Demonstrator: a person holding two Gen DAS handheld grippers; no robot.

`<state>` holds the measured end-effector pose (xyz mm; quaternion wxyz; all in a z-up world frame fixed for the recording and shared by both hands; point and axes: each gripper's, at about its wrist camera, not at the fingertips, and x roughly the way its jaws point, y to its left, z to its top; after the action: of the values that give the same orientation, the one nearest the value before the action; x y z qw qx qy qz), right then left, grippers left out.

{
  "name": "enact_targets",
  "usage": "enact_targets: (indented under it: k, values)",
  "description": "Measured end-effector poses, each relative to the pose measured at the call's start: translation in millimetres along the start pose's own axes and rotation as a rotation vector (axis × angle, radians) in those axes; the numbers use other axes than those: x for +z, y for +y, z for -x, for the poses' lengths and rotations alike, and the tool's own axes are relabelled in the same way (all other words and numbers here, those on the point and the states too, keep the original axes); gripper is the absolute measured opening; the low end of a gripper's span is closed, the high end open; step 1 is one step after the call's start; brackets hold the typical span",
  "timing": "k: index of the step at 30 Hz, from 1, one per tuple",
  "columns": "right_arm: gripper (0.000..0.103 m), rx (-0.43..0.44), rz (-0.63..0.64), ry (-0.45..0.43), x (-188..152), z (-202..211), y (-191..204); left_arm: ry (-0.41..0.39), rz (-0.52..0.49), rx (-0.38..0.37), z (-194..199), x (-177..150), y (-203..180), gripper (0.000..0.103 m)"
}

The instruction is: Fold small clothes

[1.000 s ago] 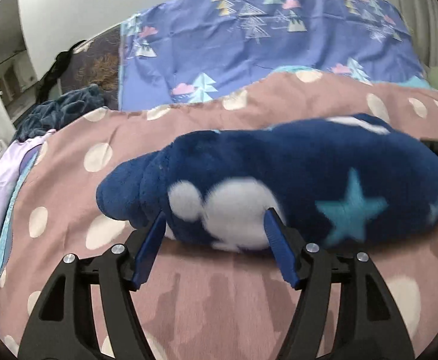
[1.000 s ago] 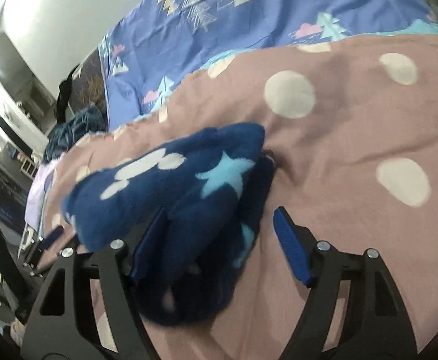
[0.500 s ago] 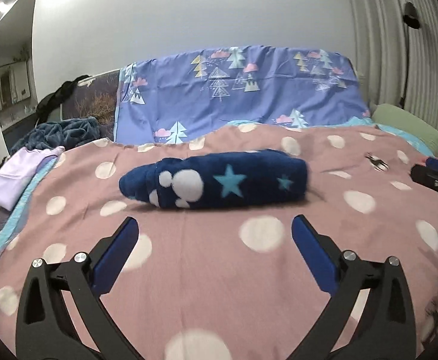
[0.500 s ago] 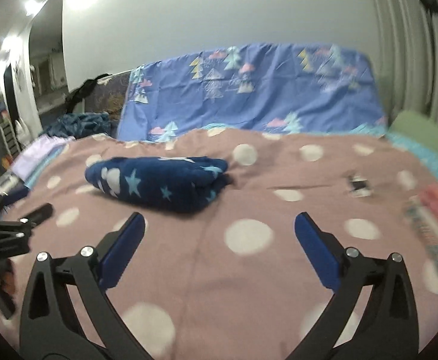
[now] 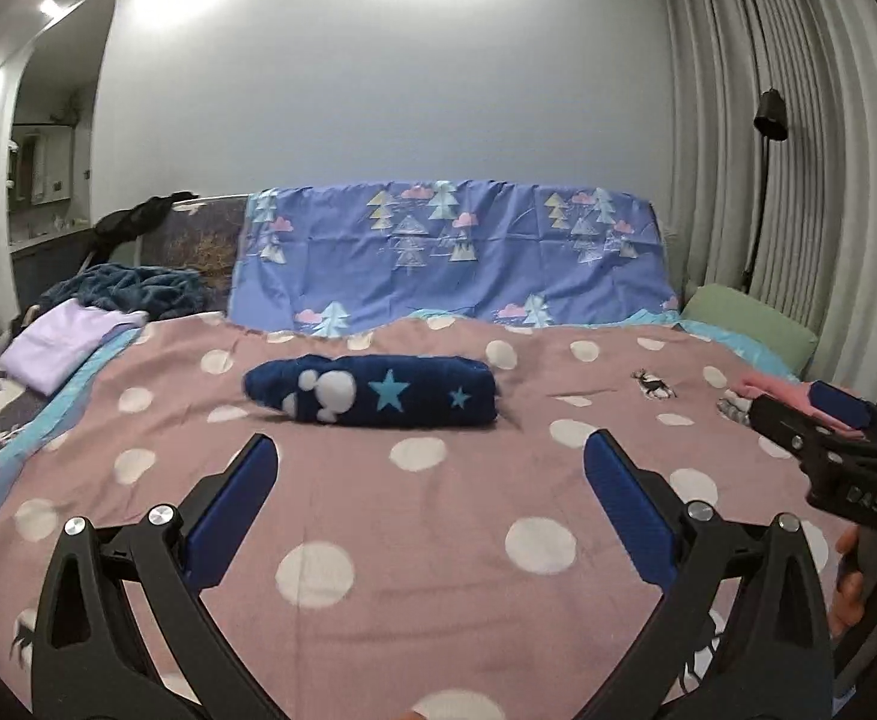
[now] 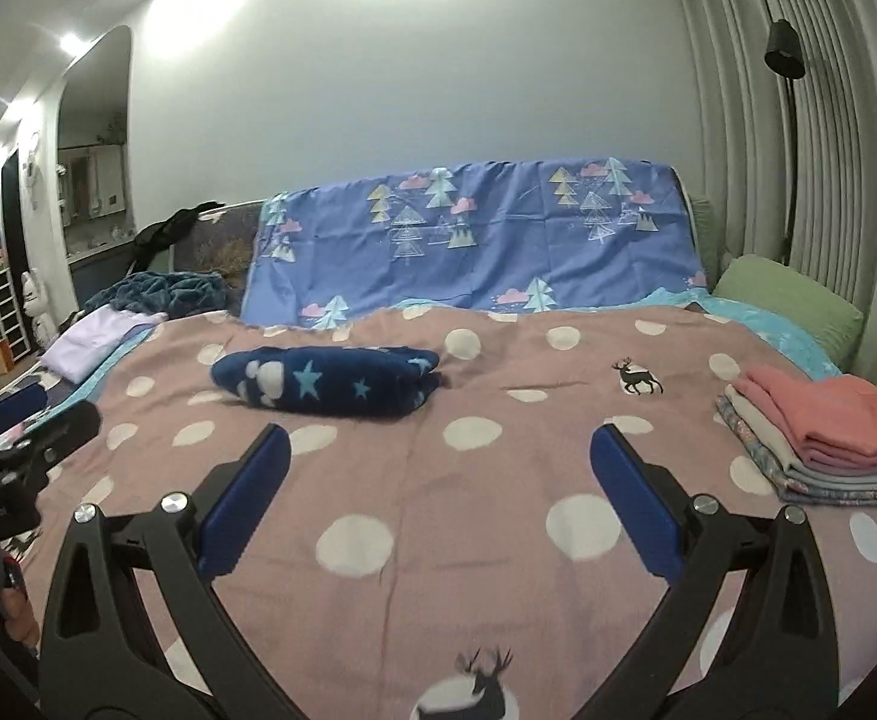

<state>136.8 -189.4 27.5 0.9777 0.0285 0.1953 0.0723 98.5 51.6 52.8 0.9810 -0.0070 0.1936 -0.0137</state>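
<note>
Pink polka-dot blanket [image 6: 438, 540] covered the bed, blue tree-print sheet [image 6: 486, 246] draped across its head end. Folded navy star-print fleece garment [image 5: 372, 390] lay flat on the blanket, toward the head end, left of centre, nothing touching it. Stack of folded clothes [image 6: 816, 438], pink on top, sat at the blanket's right edge; lilac folded piece [image 5: 66, 342] at the left edge. Left gripper [image 5: 432, 504] and right gripper [image 6: 438, 498] both released, jaws wide, empty, well short of the garment.
</note>
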Motion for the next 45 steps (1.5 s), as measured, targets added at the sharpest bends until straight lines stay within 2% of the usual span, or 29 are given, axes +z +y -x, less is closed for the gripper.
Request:
enact_targets:
  k: [4, 8, 13, 19, 27, 31, 45]
  values:
    - [0.101, 0.002, 0.026, -0.004, -8, 21, 10, -0.013, -0.013, 0.073, 22, -8, -3, 0.102]
    - [0.101, -0.002, 0.02, 0.003, -12, 35, 16, -0.024, 0.005, 0.07, 41, -14, 2, 0.102]
    - [0.101, -0.002, 0.019, 0.031, -22, 46, 21, -0.009, -0.011, 0.116, 51, -24, 4, 0.102]
    - [0.101, 0.007, 0.015, 0.075, -32, 43, 23, 0.051, 0.0, 0.088, 43, -34, 3, 0.102]
    - [0.101, -0.002, 0.025, 0.081, -36, 43, 25, 0.049, -0.063, 0.12, 44, -37, -14, 0.102]
    - [0.101, 0.003, 0.024, 0.087, -37, 42, 25, 0.035, -0.061, 0.123, 47, -38, -14, 0.102]
    - [0.101, 0.002, 0.024, 0.117, -42, 32, 26, 0.079, -0.052, 0.11, 38, -38, -11, 0.102]
